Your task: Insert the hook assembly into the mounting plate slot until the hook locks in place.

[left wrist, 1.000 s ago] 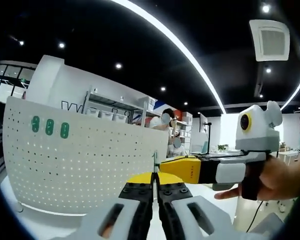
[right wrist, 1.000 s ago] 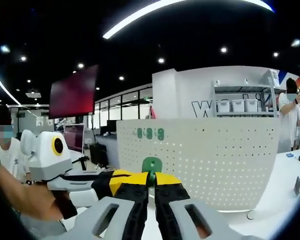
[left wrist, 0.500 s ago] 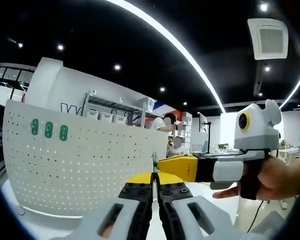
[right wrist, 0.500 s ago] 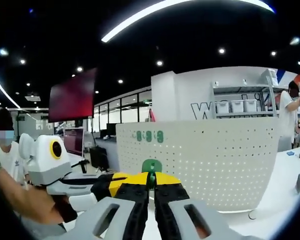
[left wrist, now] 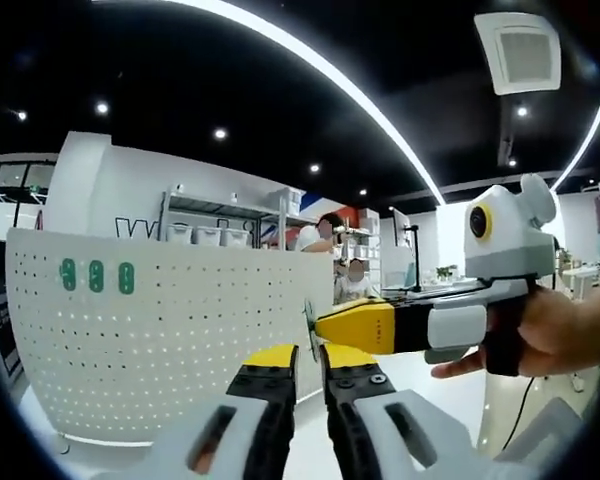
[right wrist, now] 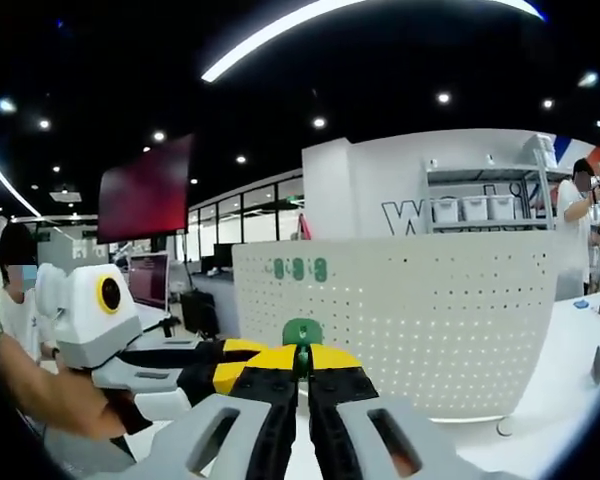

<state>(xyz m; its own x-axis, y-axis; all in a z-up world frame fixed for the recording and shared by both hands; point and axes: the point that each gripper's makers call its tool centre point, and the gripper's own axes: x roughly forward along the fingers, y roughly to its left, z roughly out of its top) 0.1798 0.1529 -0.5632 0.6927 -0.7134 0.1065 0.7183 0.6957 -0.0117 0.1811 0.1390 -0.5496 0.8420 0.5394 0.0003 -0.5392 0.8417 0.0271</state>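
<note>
Over the last second the left gripper point(left wrist: 308, 362) has parted its jaws a crack in front of the white pegboard point(left wrist: 170, 340), letting go of the thin metal piece point(left wrist: 308, 318). Right of it, the right gripper point(right wrist: 300, 372) stays clenched on the green hook point(right wrist: 302, 331), so I'd say the right one now carries it alone and the push into the pegboard is still ahead.
</note>
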